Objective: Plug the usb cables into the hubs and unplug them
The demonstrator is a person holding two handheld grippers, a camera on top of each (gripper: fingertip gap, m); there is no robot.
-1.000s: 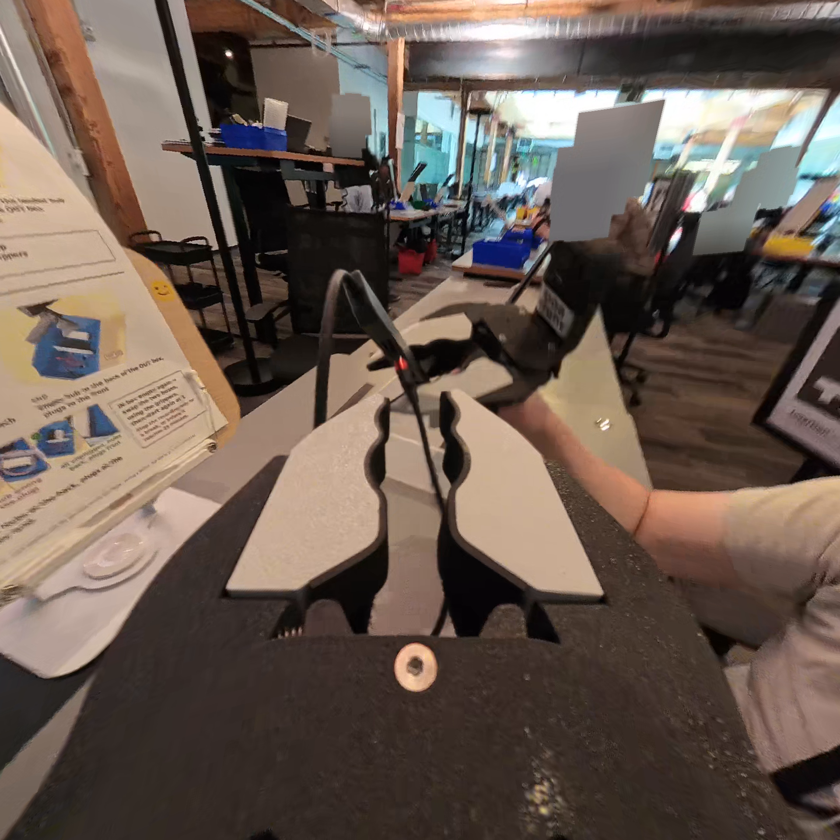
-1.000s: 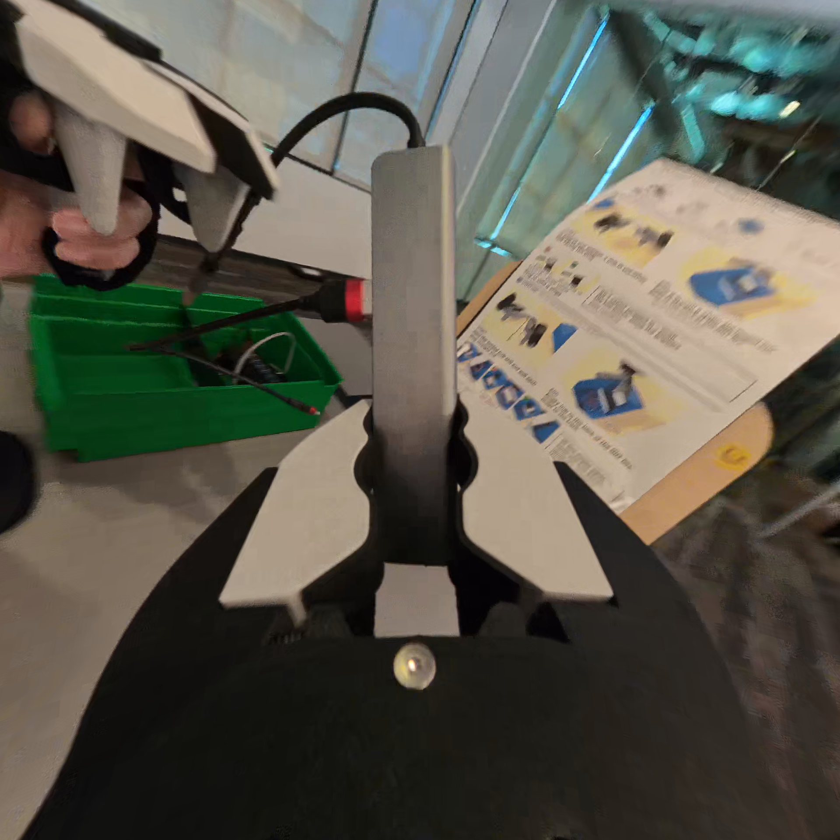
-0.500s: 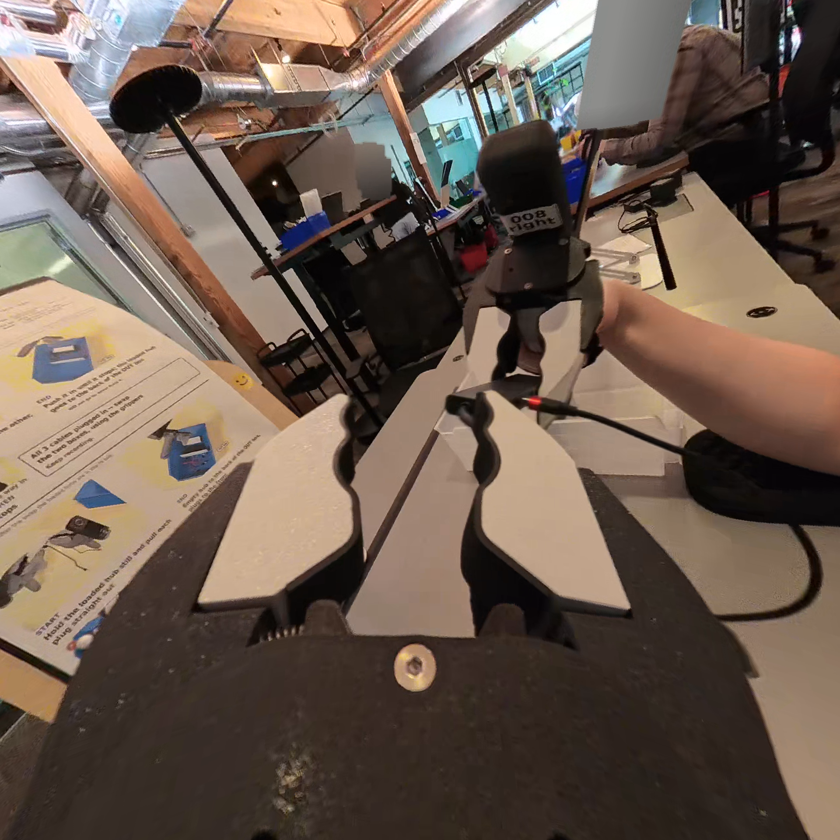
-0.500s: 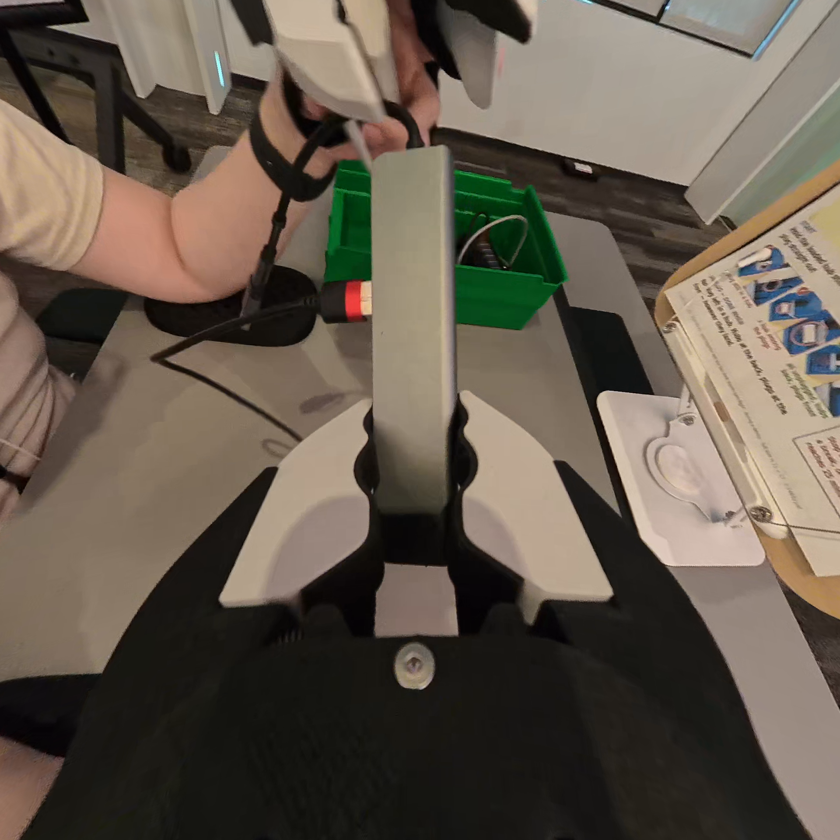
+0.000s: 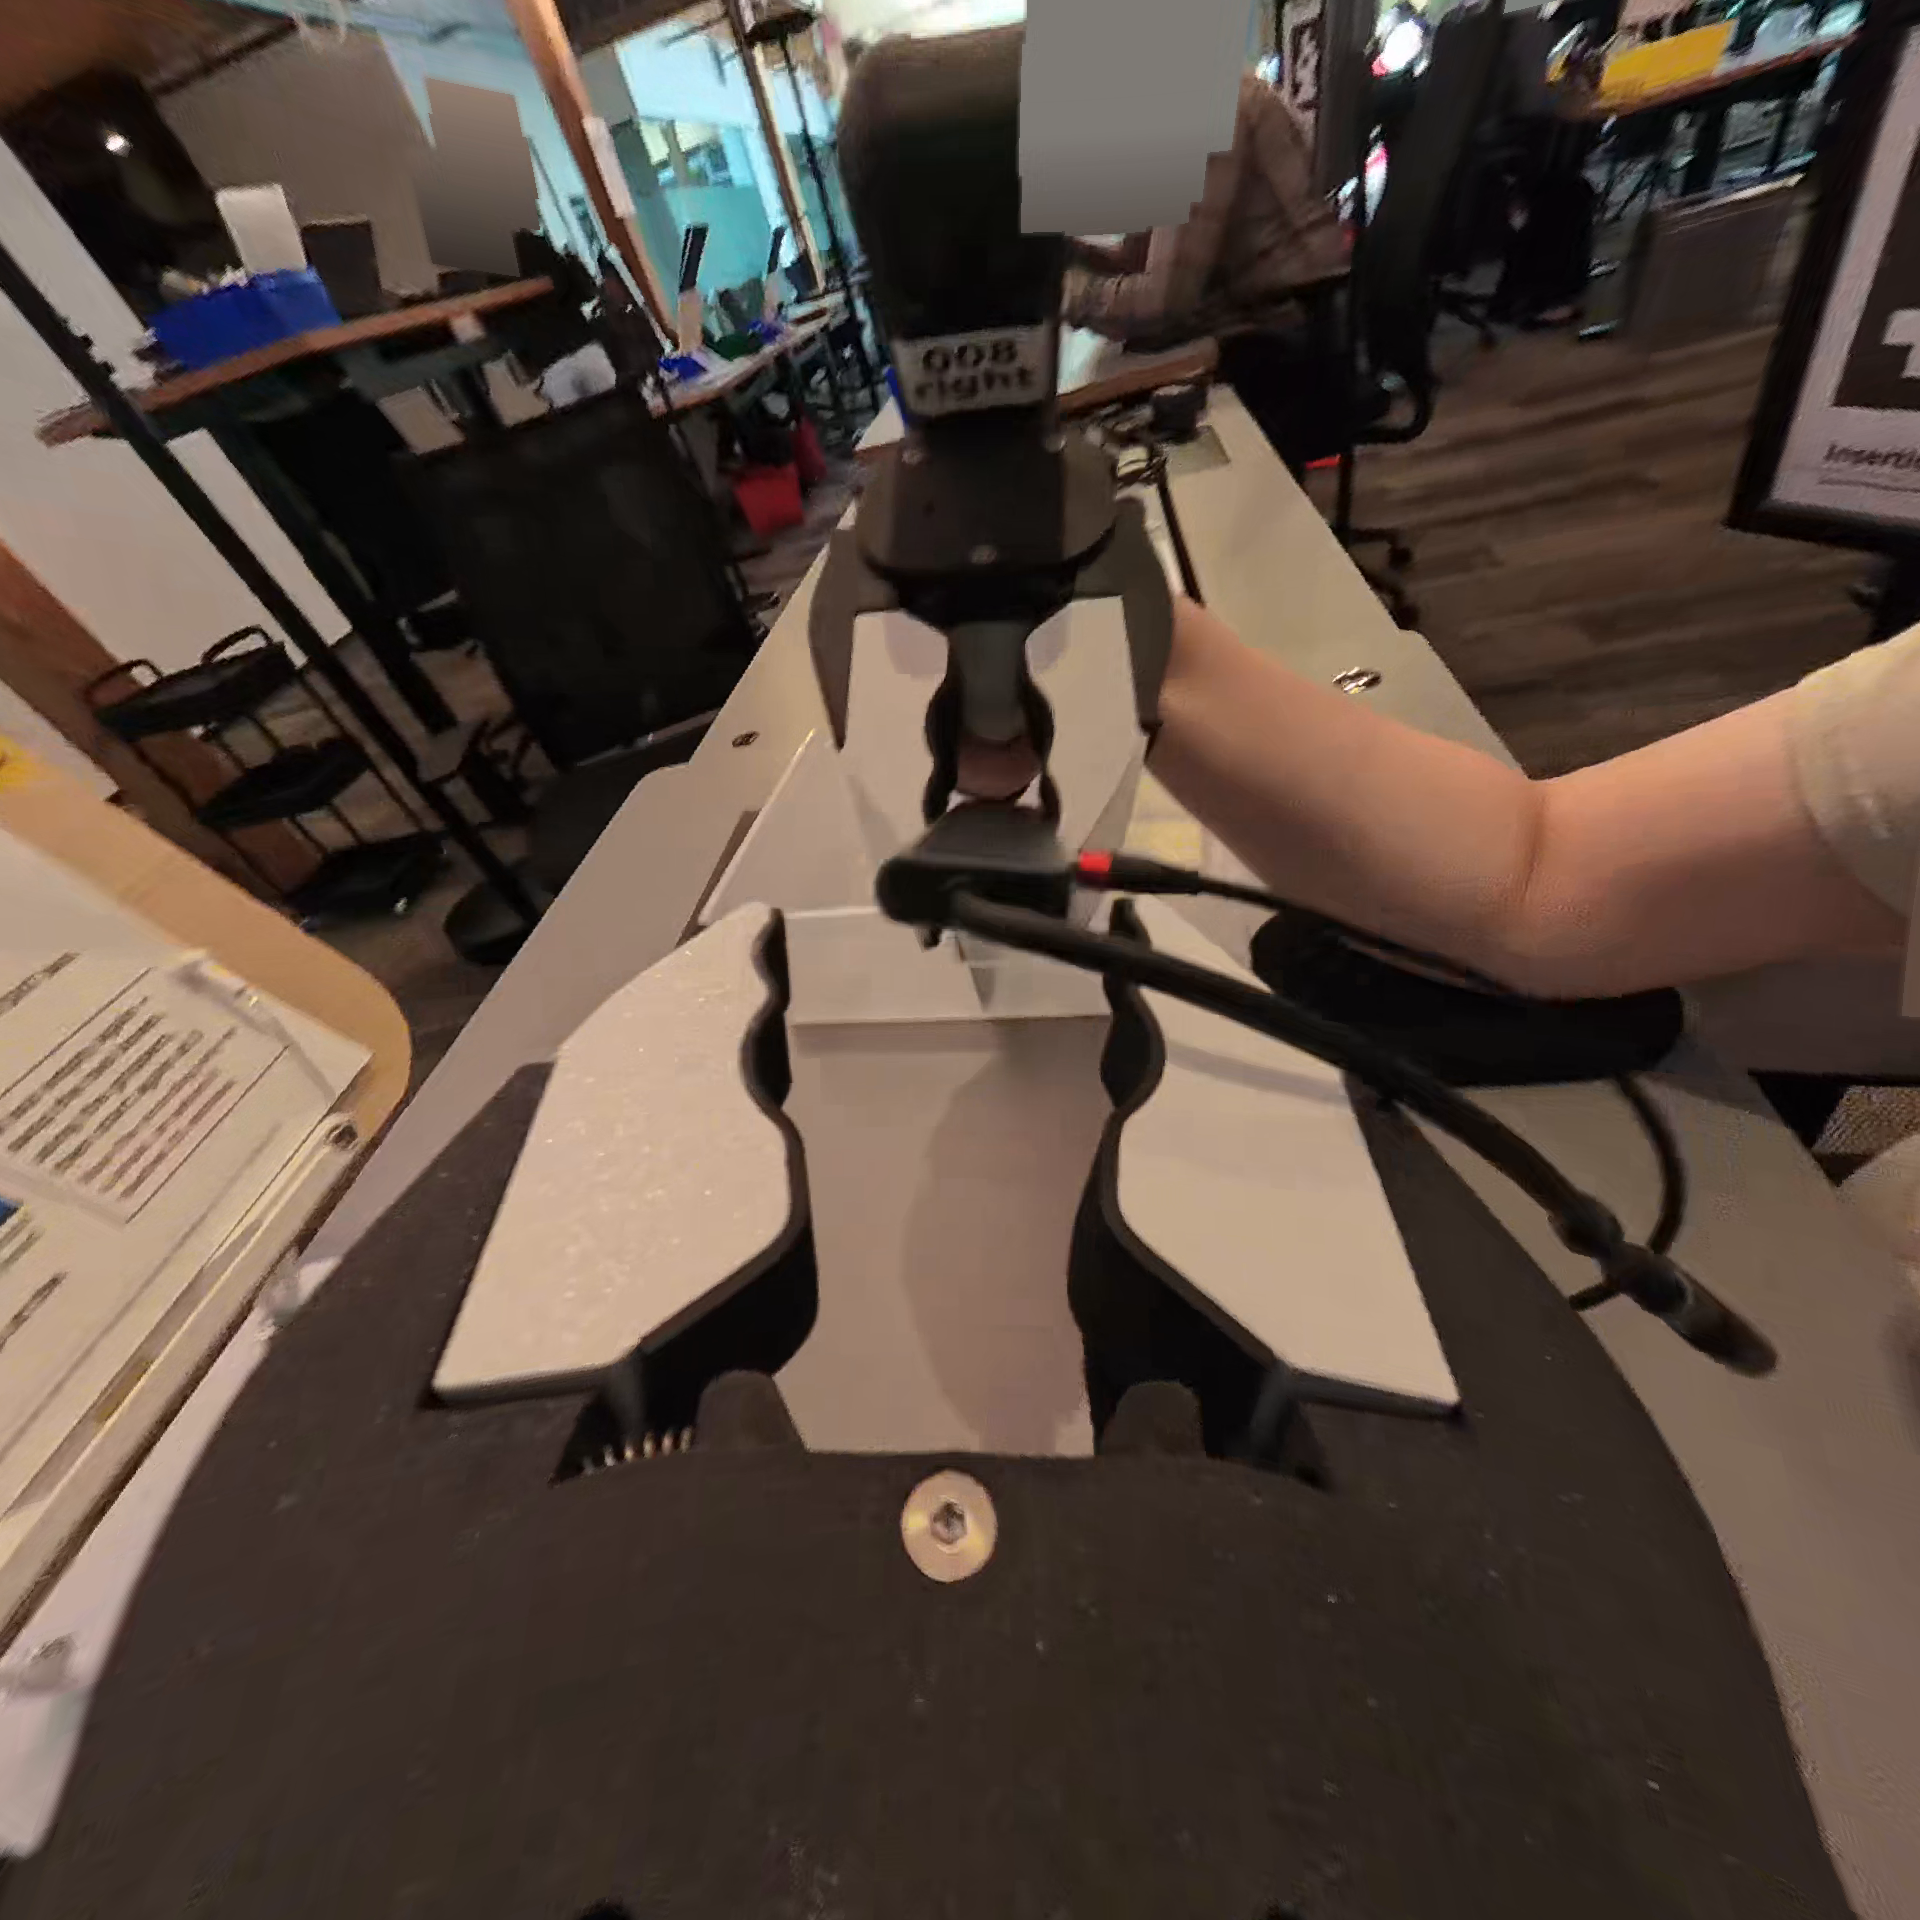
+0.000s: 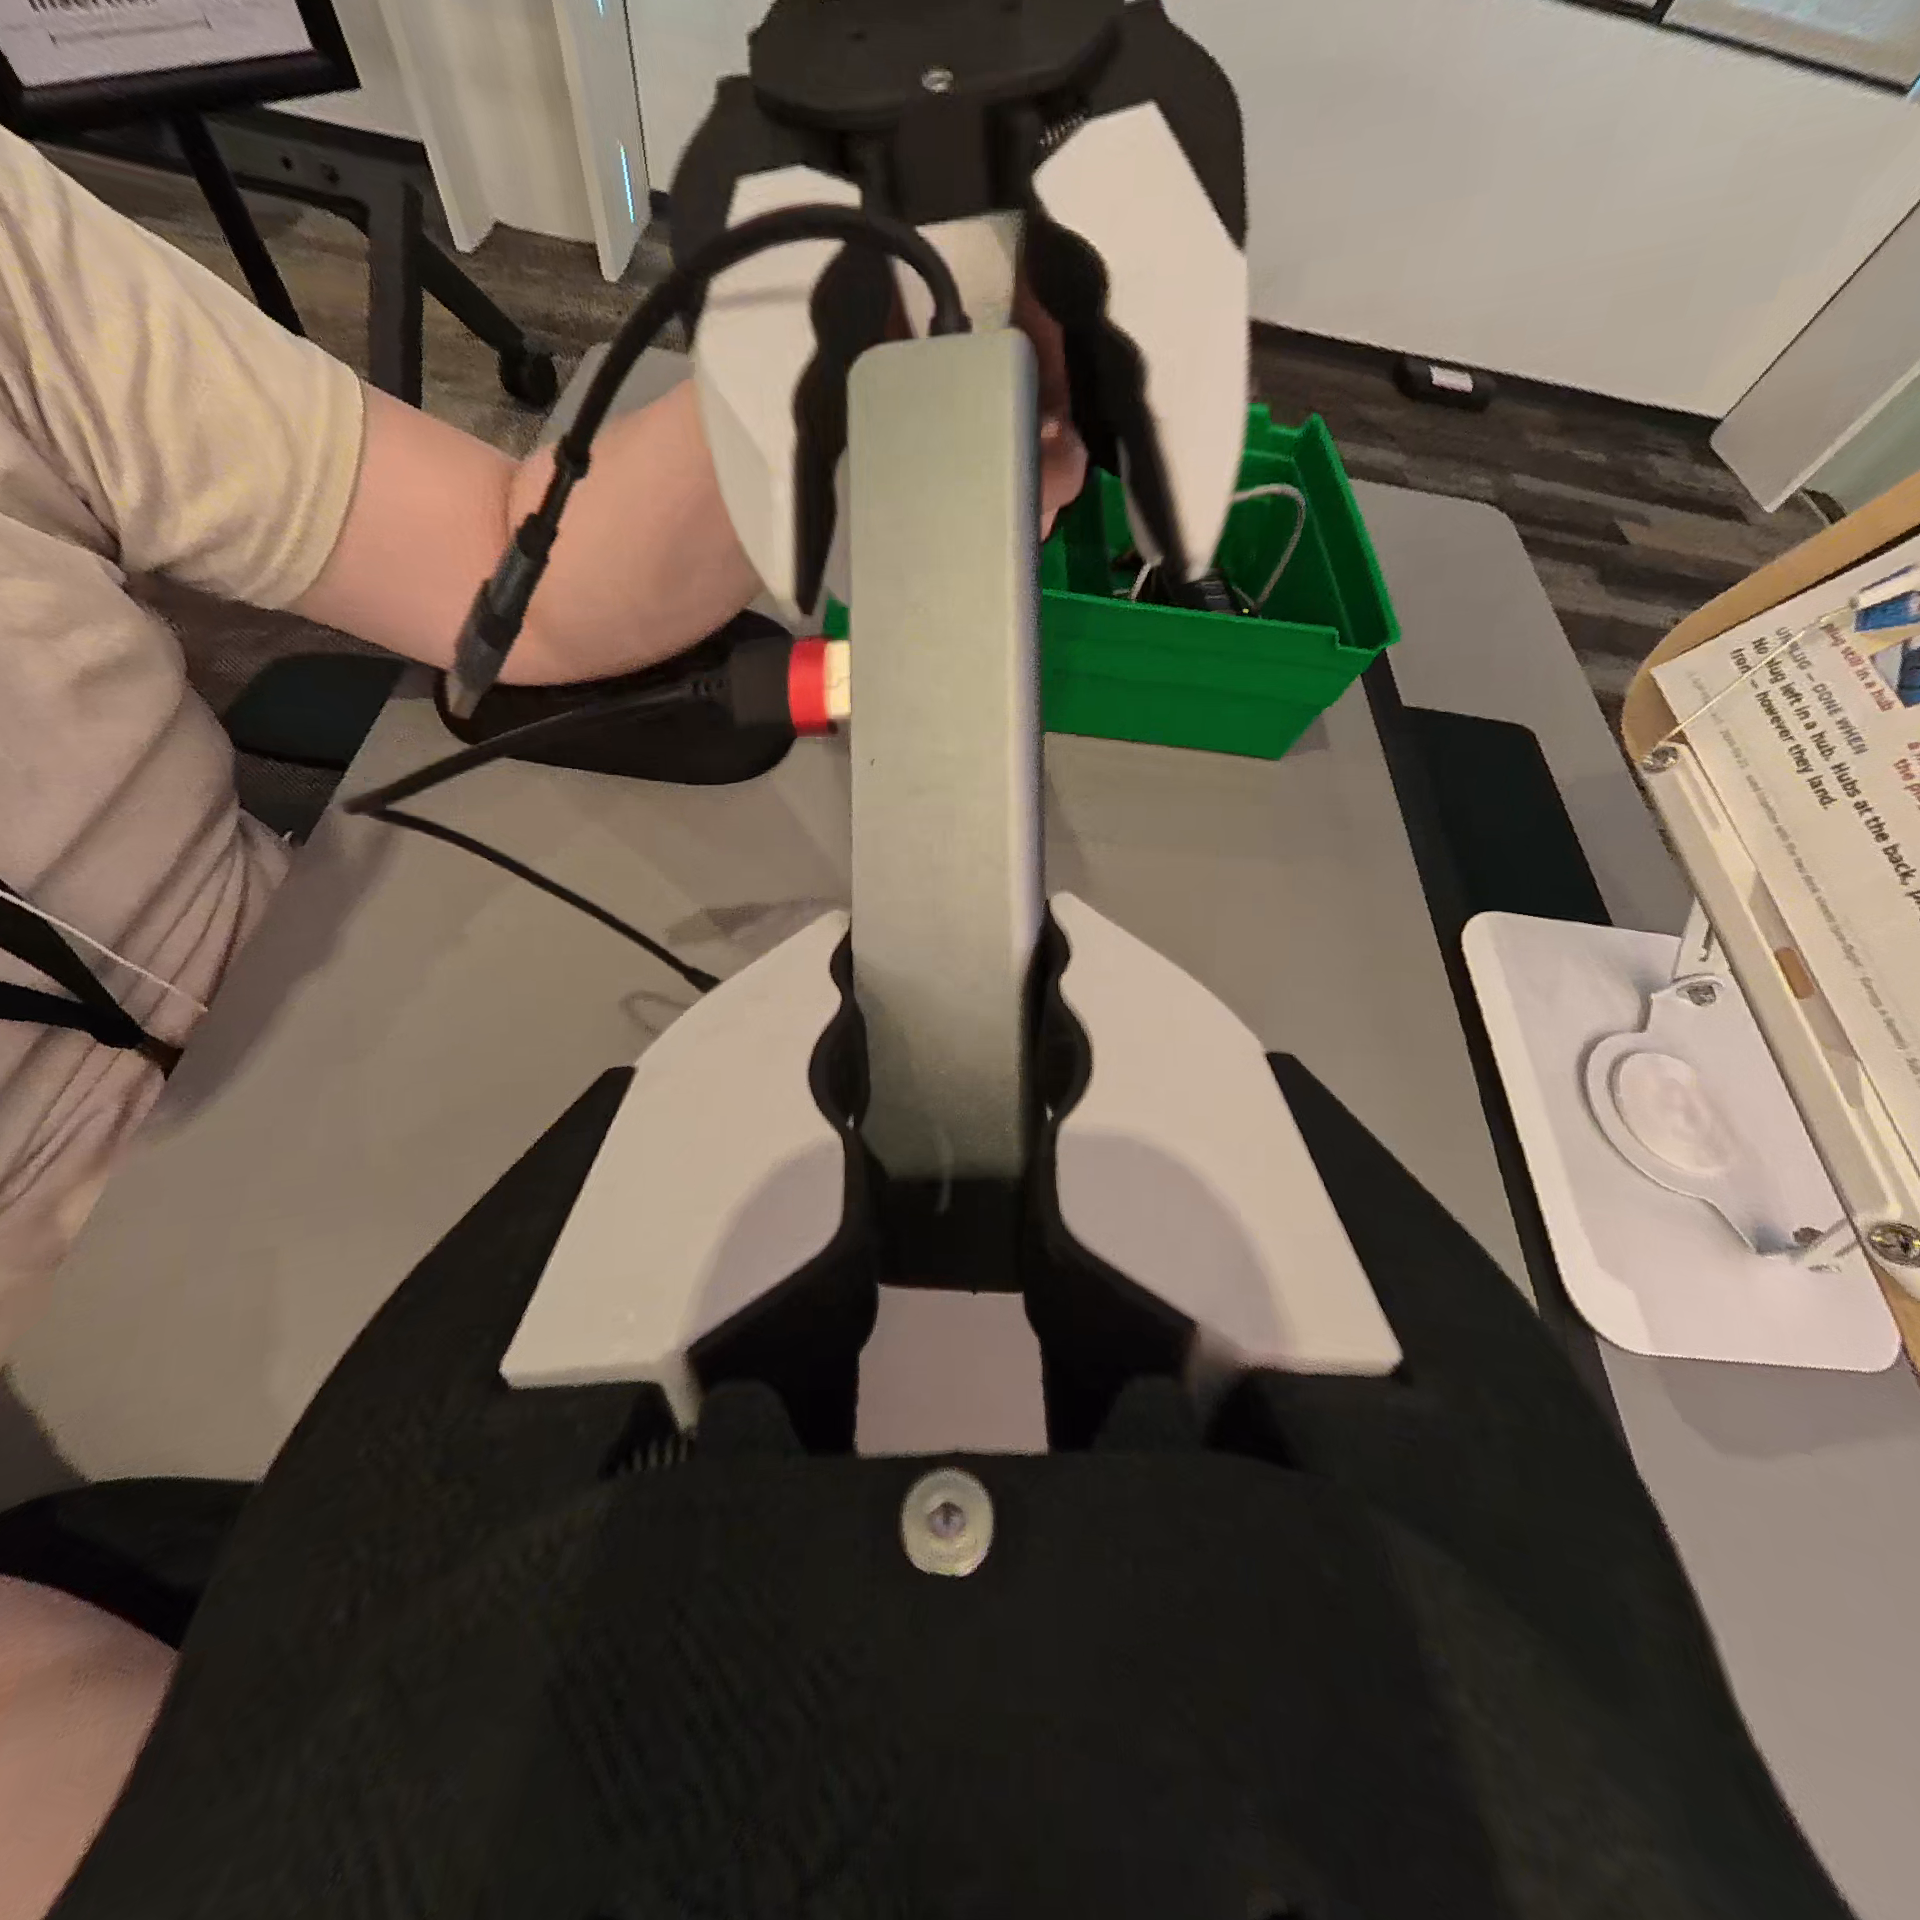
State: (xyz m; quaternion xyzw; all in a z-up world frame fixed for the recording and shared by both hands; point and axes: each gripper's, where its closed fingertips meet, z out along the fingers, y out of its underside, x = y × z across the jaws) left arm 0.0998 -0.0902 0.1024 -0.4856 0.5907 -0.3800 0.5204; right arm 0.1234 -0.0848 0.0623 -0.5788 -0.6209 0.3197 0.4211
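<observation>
My right gripper (image 6: pixel 945 935) is shut on a long grey USB hub (image 6: pixel 940 748) that sticks out along its fingers. A black plug with a red band (image 6: pixel 816 686) sits in the hub's left side, and its thin cable trails down to the table. The hub's own thick cable (image 6: pixel 623 364) loops off its far end. My left gripper (image 5: pixel 945 935) is open and empty and faces the hub's far end (image 5: pixel 982 857). In the right wrist view its fingers (image 6: pixel 758 416) stand either side of that end.
A green bin (image 6: pixel 1195 665) holding cables stands behind the hub on the grey table (image 6: pixel 416 1039). An instruction board (image 6: pixel 1808 790) on a white stand base (image 6: pixel 1662 1195) is at the right. A black pad (image 5: pixel 1455 1023) lies under the person's forearm. About 6 cm separates my left fingertips from my right.
My left gripper has let a thin cable out from between its fingers, opened wide and swung to face the hub head on. My right gripper has kept the hub and tilted down towards the table.
</observation>
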